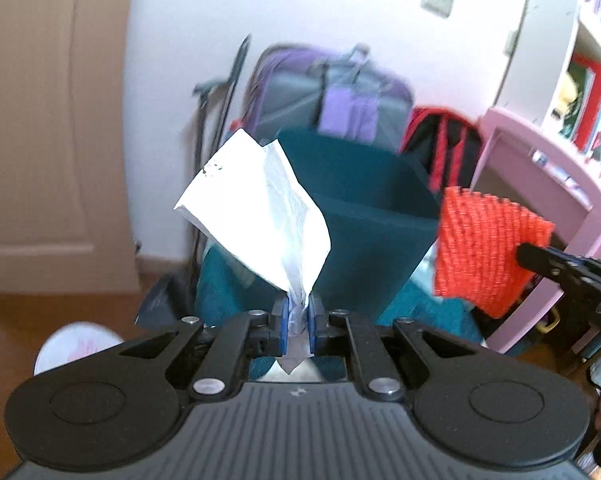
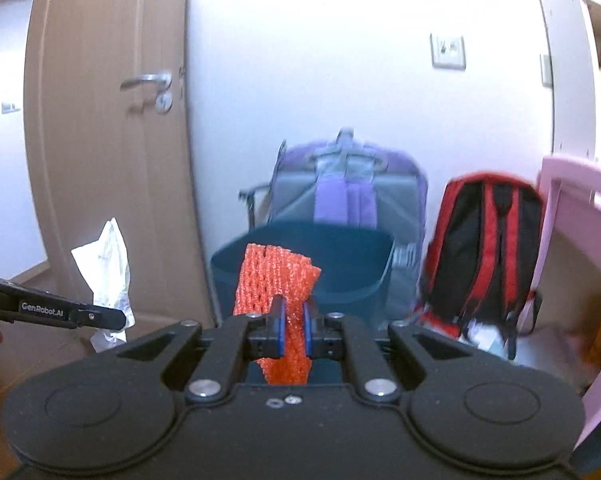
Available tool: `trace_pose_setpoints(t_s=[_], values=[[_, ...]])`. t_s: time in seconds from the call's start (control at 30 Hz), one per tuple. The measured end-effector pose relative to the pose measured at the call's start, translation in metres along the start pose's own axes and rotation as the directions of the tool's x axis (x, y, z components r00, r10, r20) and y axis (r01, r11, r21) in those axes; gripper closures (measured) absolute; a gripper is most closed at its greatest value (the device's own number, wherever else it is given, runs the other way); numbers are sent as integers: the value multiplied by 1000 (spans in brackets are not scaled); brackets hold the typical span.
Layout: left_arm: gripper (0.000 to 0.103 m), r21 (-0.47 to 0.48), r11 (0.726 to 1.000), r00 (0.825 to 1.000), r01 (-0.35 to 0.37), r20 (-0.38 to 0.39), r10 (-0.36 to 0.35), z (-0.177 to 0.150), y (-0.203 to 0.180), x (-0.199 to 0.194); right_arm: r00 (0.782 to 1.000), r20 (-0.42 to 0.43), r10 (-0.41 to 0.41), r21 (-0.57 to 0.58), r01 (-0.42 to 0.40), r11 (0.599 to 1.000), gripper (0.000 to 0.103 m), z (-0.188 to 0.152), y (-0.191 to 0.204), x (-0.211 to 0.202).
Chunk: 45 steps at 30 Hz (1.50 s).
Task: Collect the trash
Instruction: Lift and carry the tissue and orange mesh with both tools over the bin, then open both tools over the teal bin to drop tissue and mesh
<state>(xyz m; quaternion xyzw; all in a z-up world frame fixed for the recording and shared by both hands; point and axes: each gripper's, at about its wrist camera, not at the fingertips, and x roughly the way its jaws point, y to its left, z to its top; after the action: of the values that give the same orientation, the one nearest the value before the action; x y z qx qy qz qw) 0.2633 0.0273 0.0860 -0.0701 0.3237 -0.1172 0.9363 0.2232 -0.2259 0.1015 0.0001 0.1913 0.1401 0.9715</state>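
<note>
While the left wrist view looks toward a dark teal bin (image 1: 364, 200), the left gripper (image 1: 298, 314) has its fingers (image 1: 283, 316) clamped on the gathered neck of a white plastic bag (image 1: 260, 208), which fans out above them, held in the air in front of the bin. It looks thin, crinkly and nearly weightless; pinched at the bunched neck, it seems unlikely to slip, though its loose body will flop and catch air. To the right, an orange foam net (image 1: 484, 248) hangs from the other tool, just beside the bin's rim. From the right wrist view, the right gripper (image 2: 294, 322) has its fingers (image 2: 278, 320) closed on that orange foam net (image 2: 274, 276), which stands up between them before the dark teal bin (image 2: 340, 256). This net looks soft, springy and very light, so it squashes under the pads; a hold low across its middle seems sound. Releasing either piece probably needs the opening well over the bin, since such light things may drift or cling. The white plastic bag (image 2: 106, 264) shows at left, against a door (image 2: 100, 160).
</note>
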Motion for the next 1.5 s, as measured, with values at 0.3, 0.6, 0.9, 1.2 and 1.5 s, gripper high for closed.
trace_pose_setpoints(t_s=[0.3,0.6,0.9,1.2,1.5], values=[[94,13,999,998,47,35,-47,76,-45,33,998,47,-49,10,49,999,94,43,-19,40],[94,29,999,999,33,-40,-32,103,-67,108,998,-22,-51,3,51,999,94,46,-35,91],[94,38,999,986,-3,-165,9,98,-65,179,990,-142,-24,-8,24,1000,93,33,-45,141],[86,-1,1000,973,-22,-229,21,95,-51,208,981,-192,4,5,-3,1000,86,22,-49,156],[38,23,999,983,-27,-181,31,92,-53,193,982,-184,47,49,-39,998,73,26,-55,146]])
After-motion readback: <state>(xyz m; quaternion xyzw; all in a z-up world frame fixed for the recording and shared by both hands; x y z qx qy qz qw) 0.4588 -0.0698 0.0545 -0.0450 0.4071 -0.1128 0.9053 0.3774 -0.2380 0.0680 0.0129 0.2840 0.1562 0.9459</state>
